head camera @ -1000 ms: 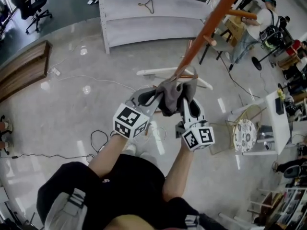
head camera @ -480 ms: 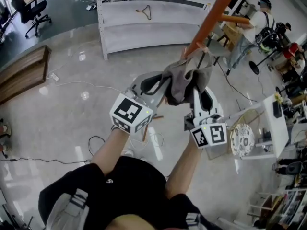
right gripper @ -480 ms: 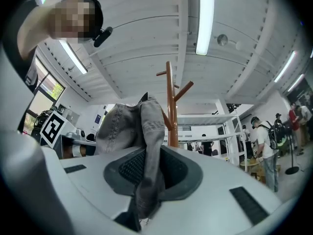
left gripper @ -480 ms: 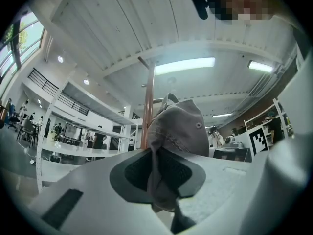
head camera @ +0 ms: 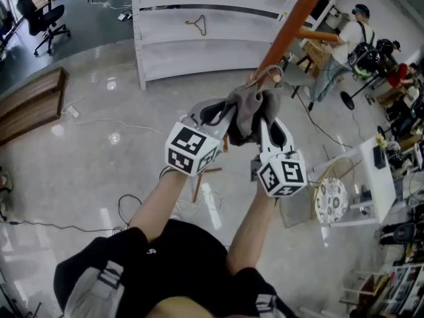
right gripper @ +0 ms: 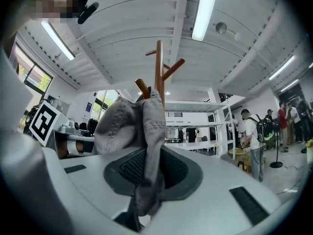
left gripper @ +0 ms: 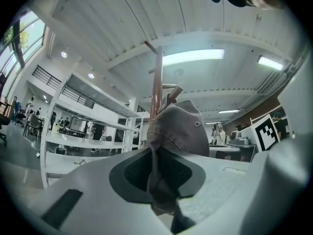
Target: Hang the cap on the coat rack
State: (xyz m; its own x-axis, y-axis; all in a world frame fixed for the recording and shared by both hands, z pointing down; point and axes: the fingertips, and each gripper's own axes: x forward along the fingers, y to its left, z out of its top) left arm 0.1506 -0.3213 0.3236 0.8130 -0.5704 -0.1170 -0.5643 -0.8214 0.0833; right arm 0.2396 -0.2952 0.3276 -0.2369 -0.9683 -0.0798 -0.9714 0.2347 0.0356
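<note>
A grey cap [head camera: 248, 113] hangs between both grippers, held up against the orange wooden coat rack pole [head camera: 291, 22]. My left gripper [head camera: 224, 121] is shut on the cap's left edge, and the fabric [left gripper: 168, 146] is pinched between its pads. My right gripper [head camera: 262, 121] is shut on the cap's right edge [right gripper: 146, 146]. A short peg [head camera: 266, 75] of the rack shows just above the cap in the head view. In the right gripper view the rack top [right gripper: 159, 65] with its angled pegs rises directly behind the cap.
A white shelving unit [head camera: 199, 25] with a hanger stands behind the rack. A person [head camera: 341, 45] stands at the upper right near stands and chairs. A white table [head camera: 371, 184] and a round patterned stool [head camera: 330, 194] are at the right. Cables lie on the floor at the left.
Both grippers have lifted the cap up and toward the rack pole. The cap's top now sits right at a lower peg, where a second ago it hung lower.
</note>
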